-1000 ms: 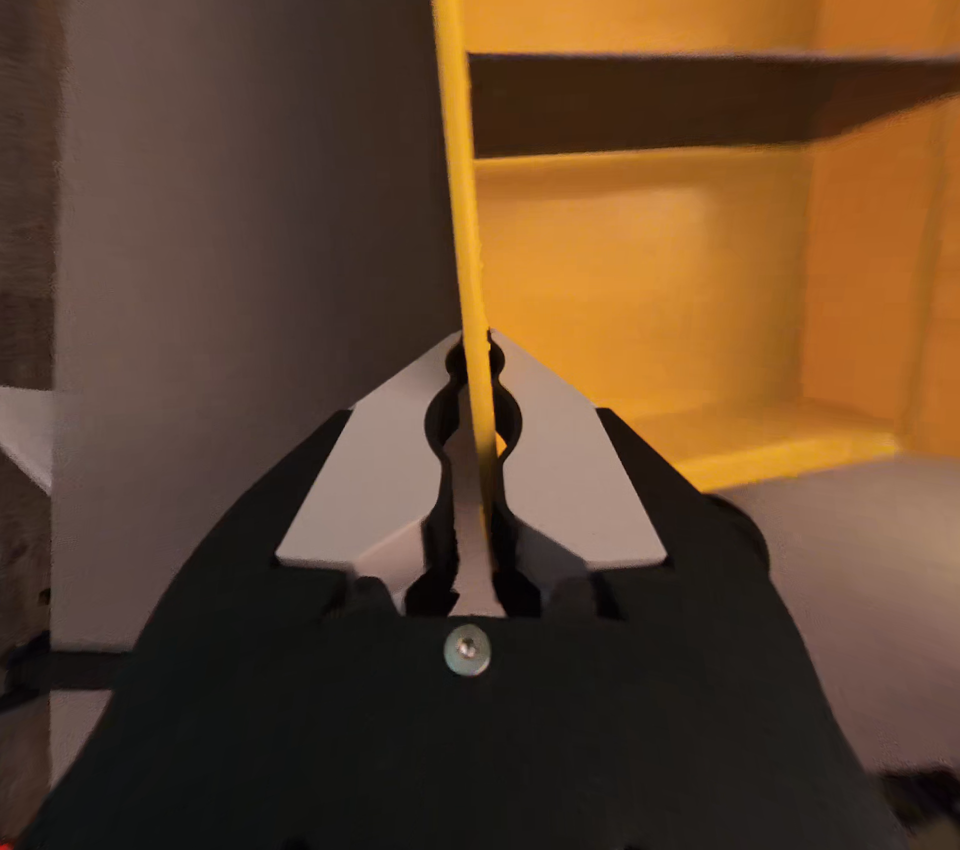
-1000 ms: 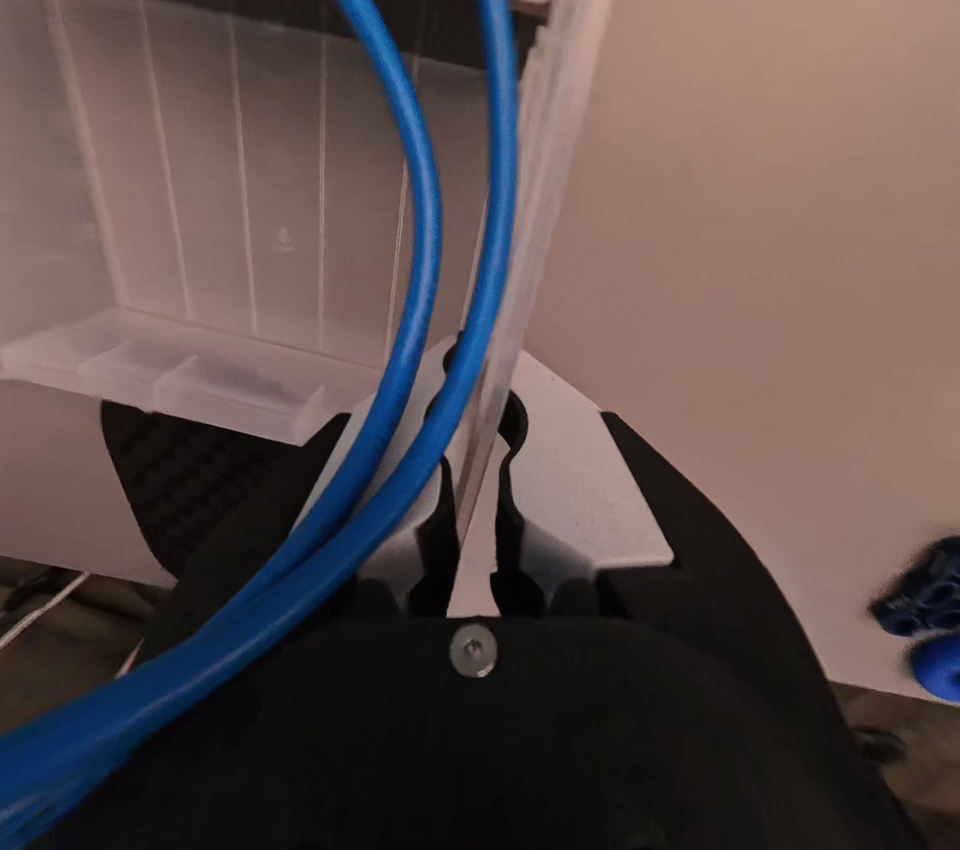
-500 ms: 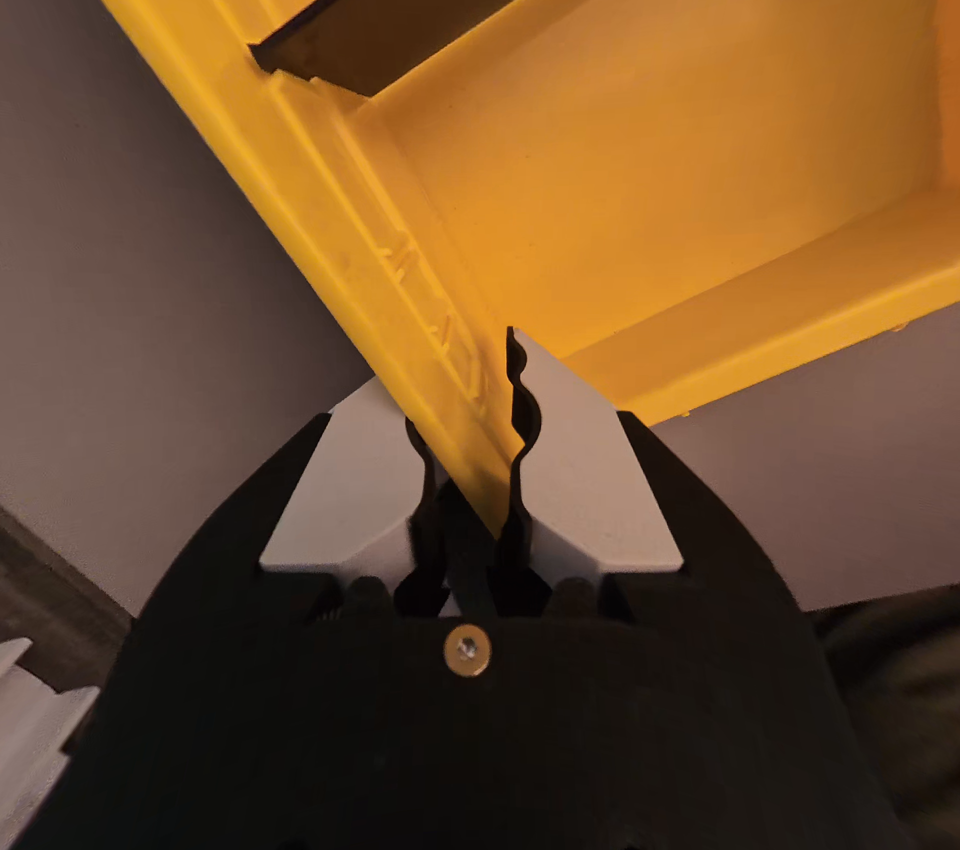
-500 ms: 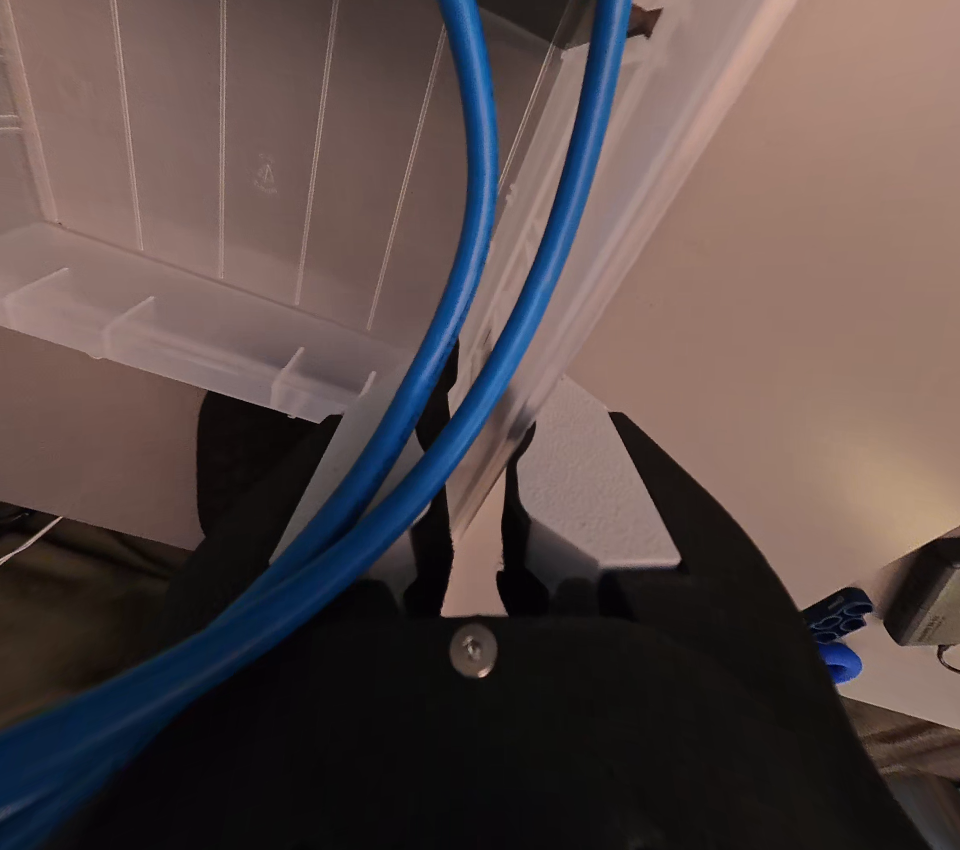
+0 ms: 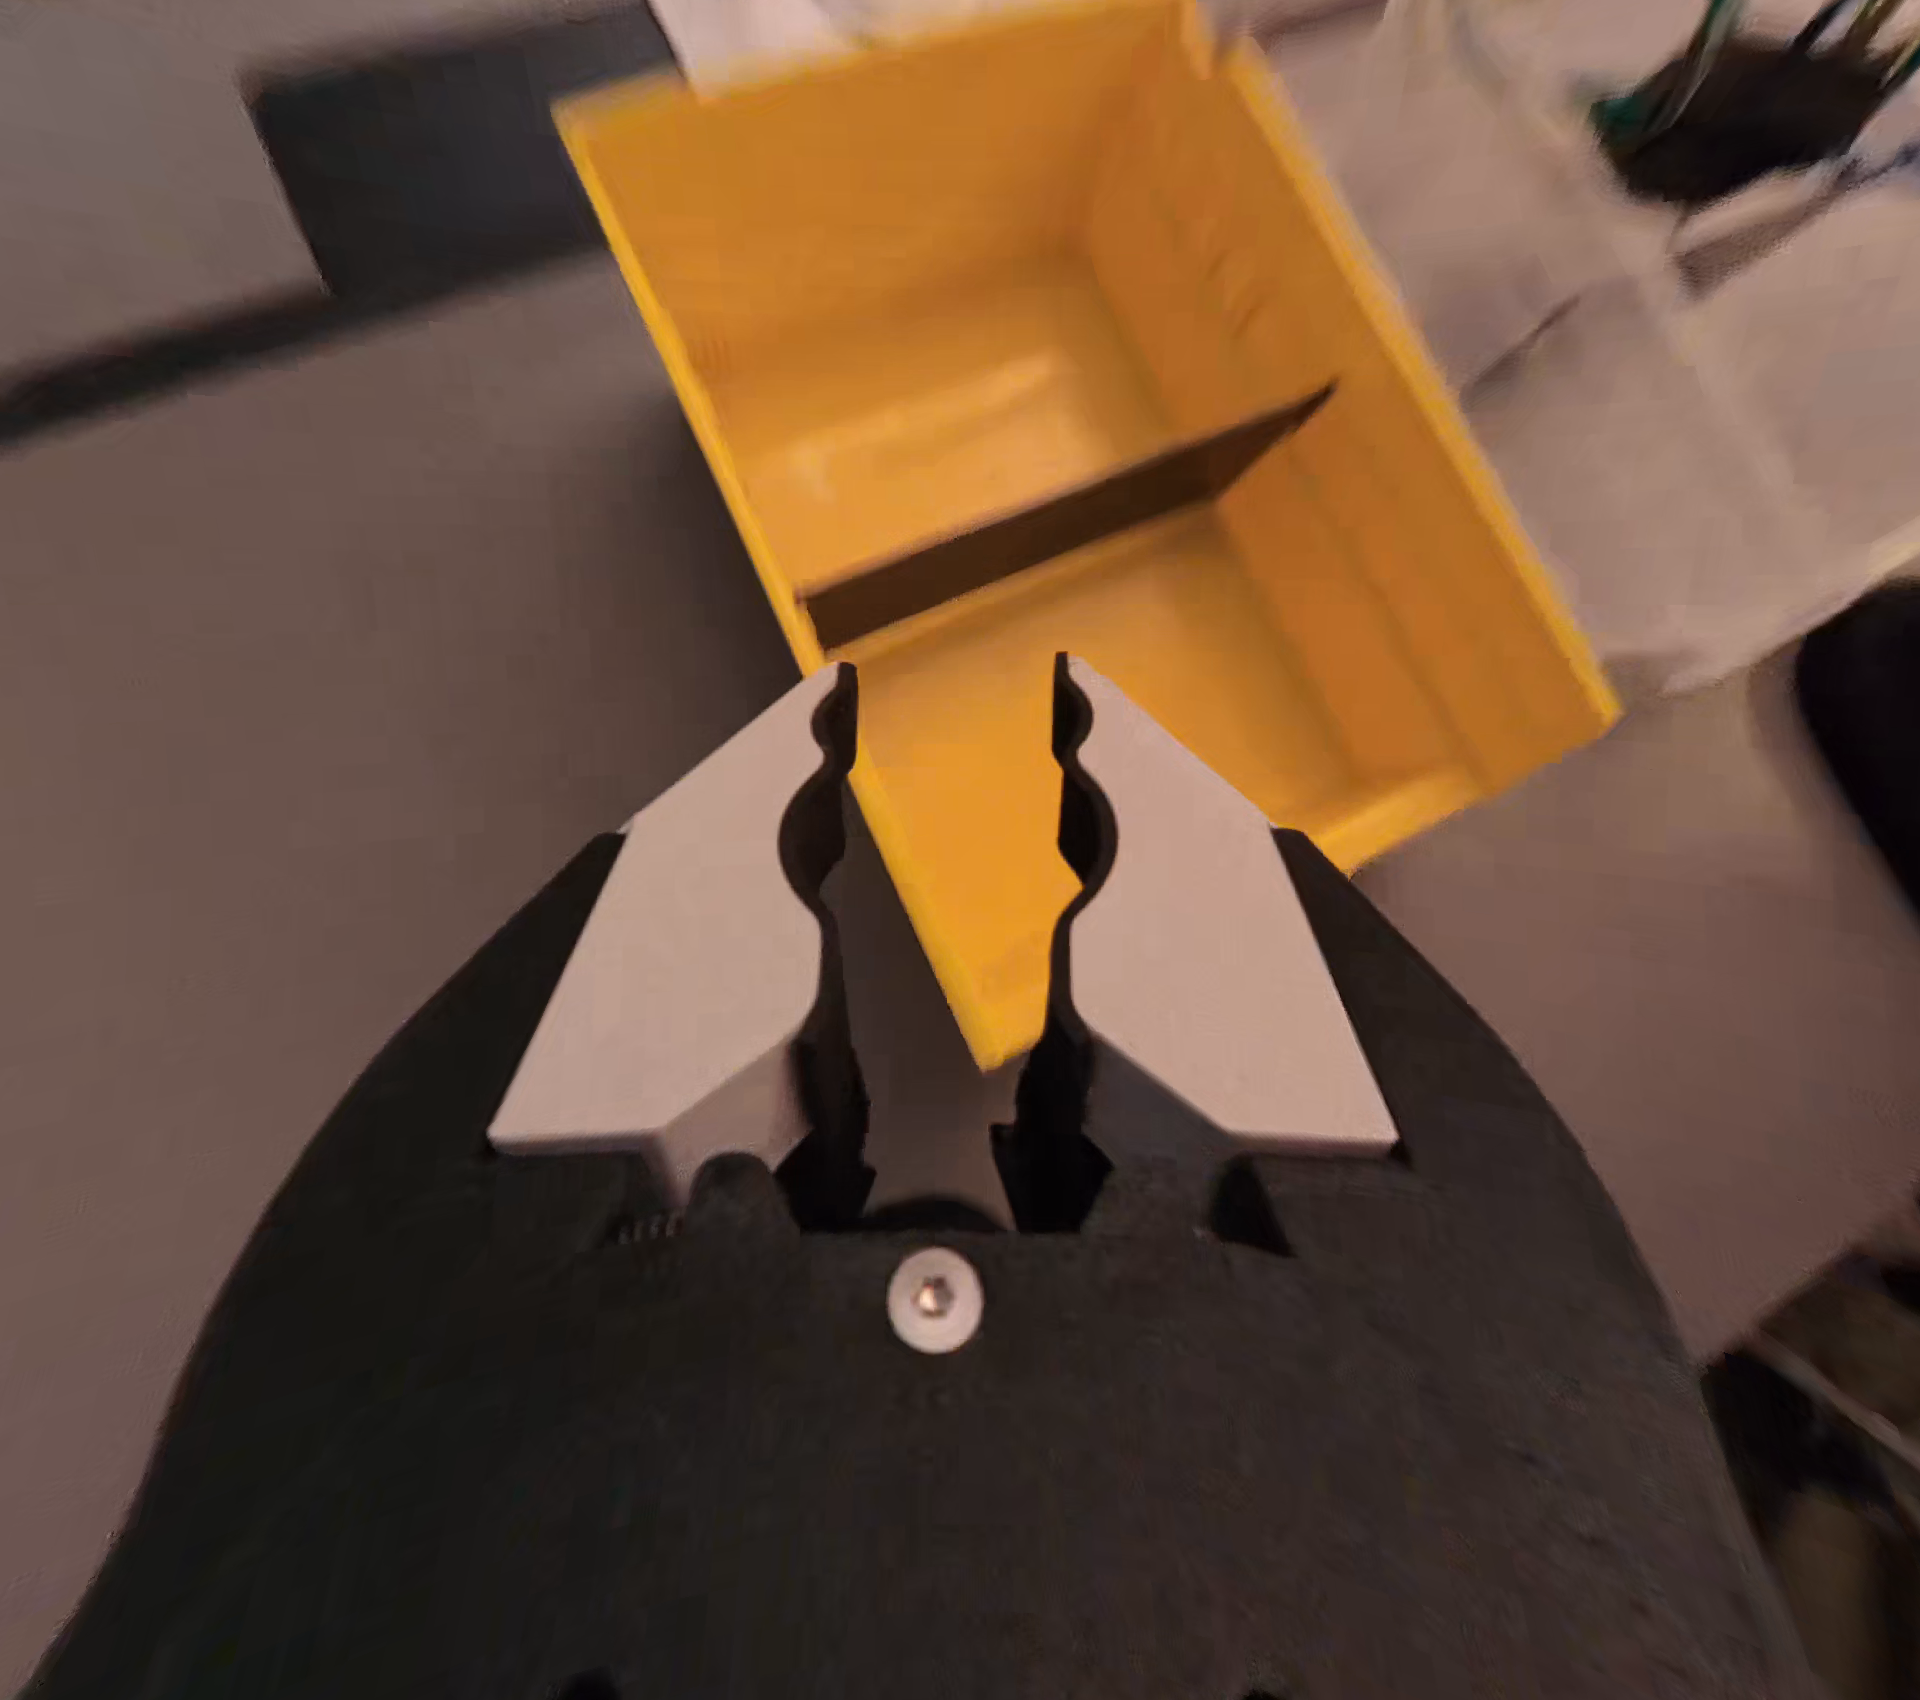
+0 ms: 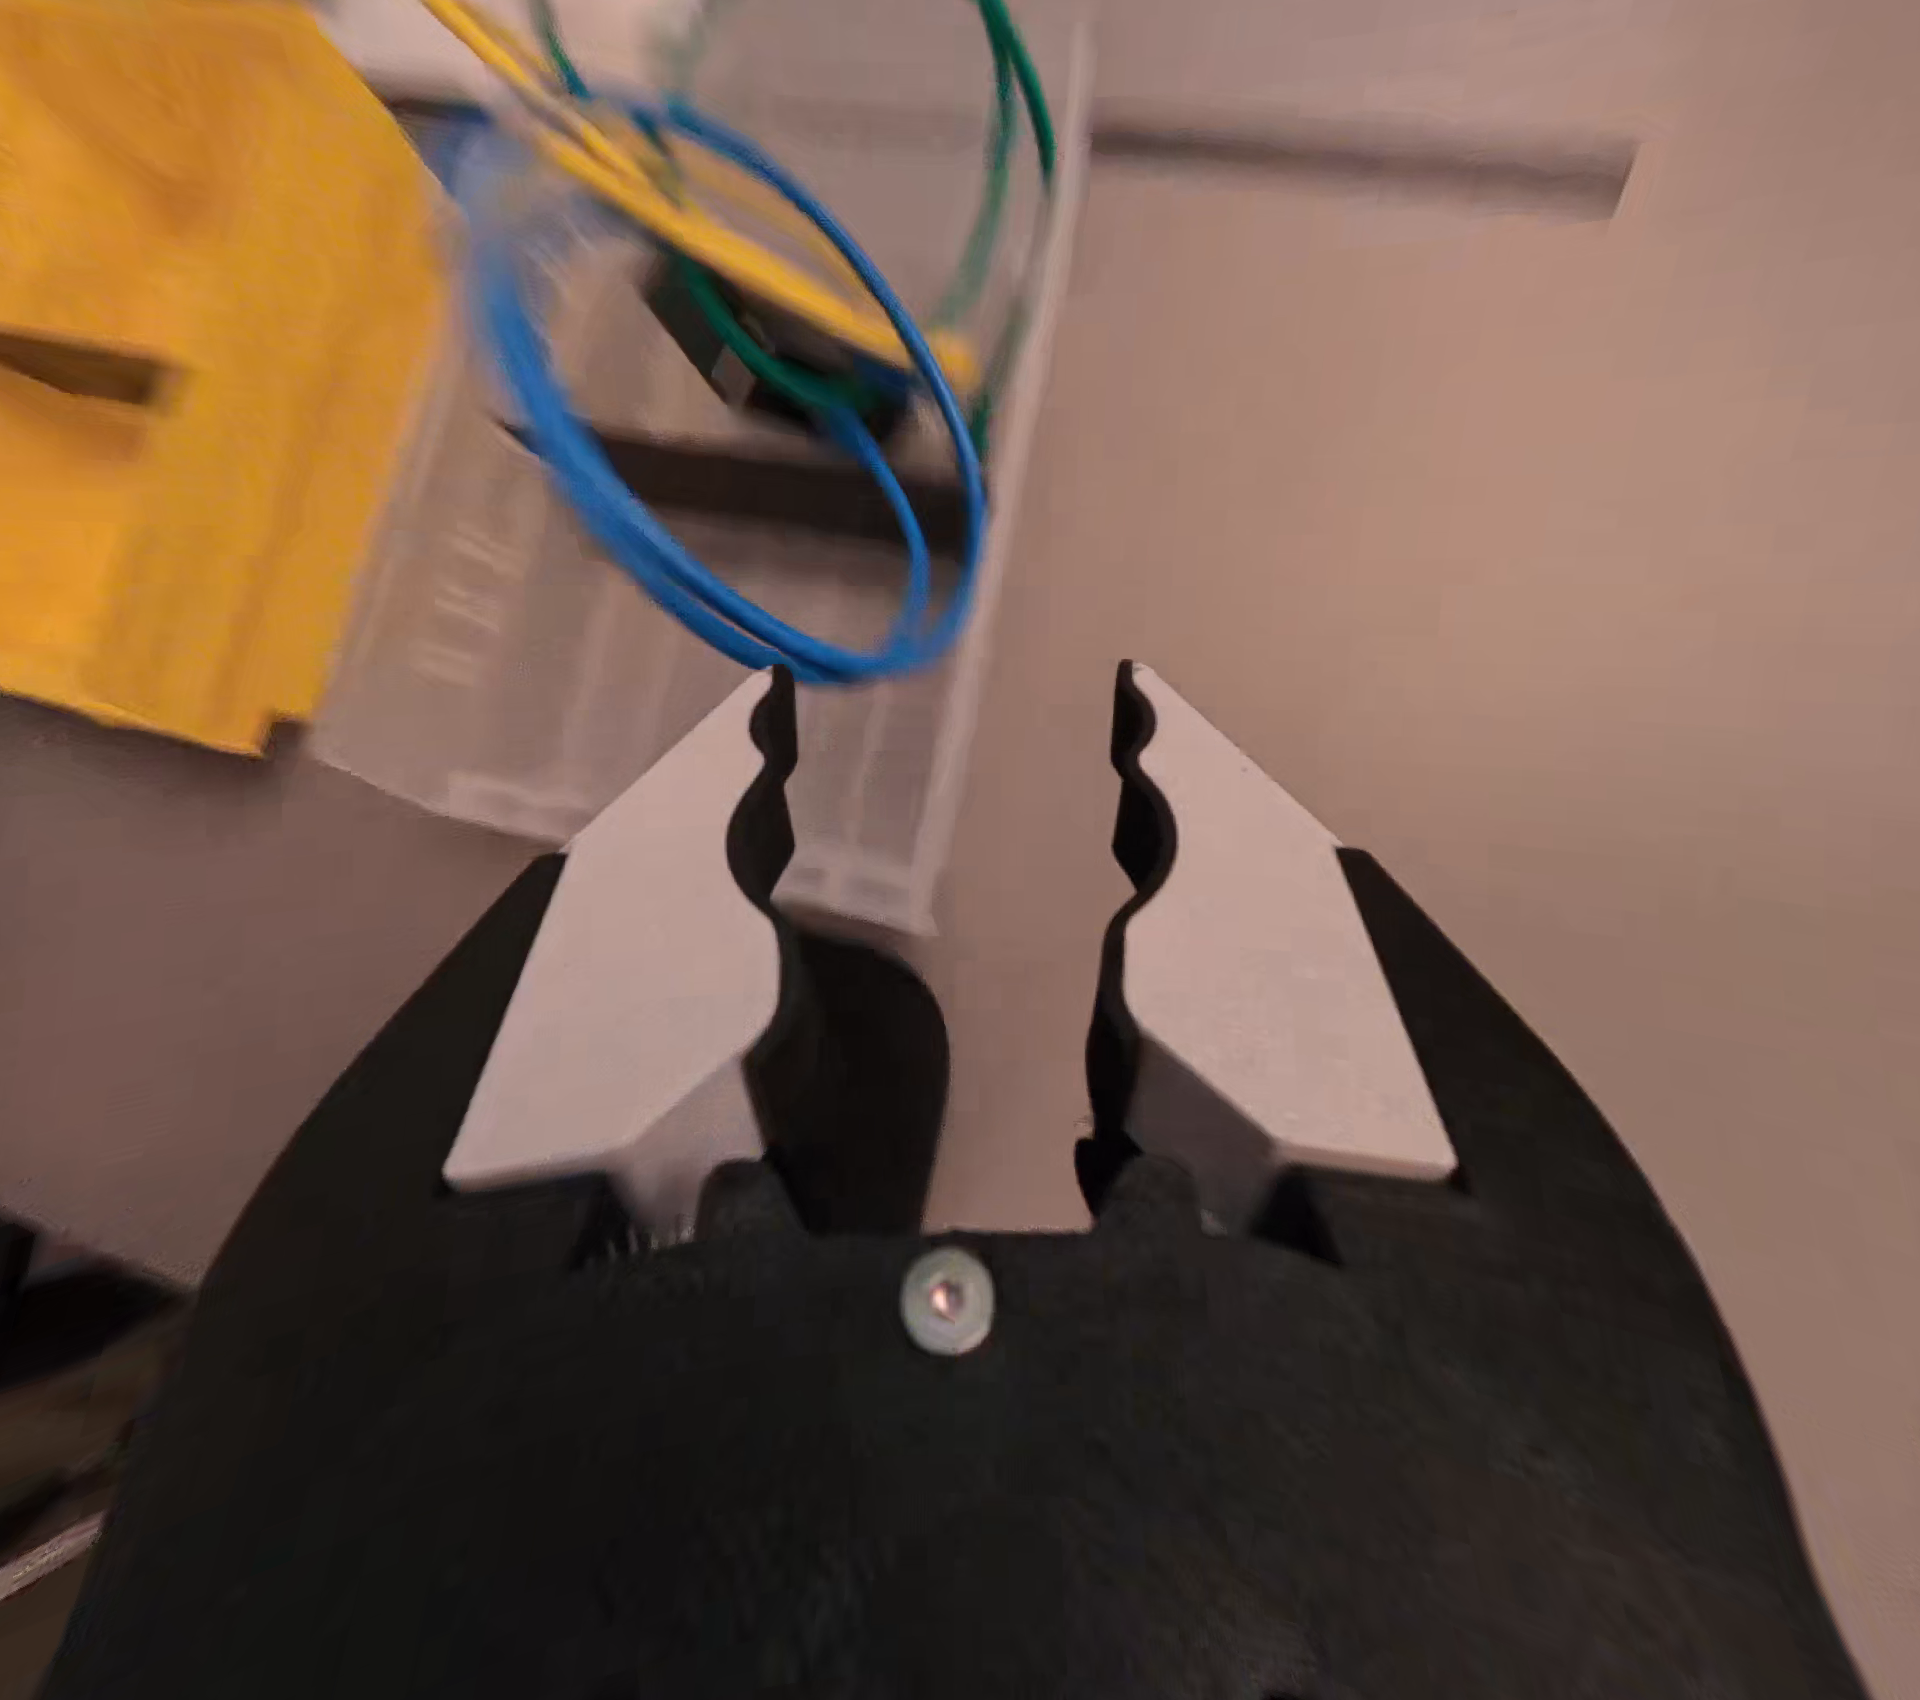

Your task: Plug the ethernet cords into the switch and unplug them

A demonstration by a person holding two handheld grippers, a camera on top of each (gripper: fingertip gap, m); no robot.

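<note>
ethernet cords (image 6: 727,601) in clear bin (image 6: 883,798) | yellow bin (image 5: 1039,424) – only a divider | both tools spread

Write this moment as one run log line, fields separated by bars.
left tool: open | right tool: open | yellow bin: on table | blue cords: in clear bin

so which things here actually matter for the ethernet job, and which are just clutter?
Job:
- blue cord, looped in the clear bin
- green cord
- yellow cord
- dark box the cords run to, likely the switch; too blurred to confirm
- left gripper and right gripper, both open and empty

Clutter:
- yellow bin, empty, with a dark divider
</note>
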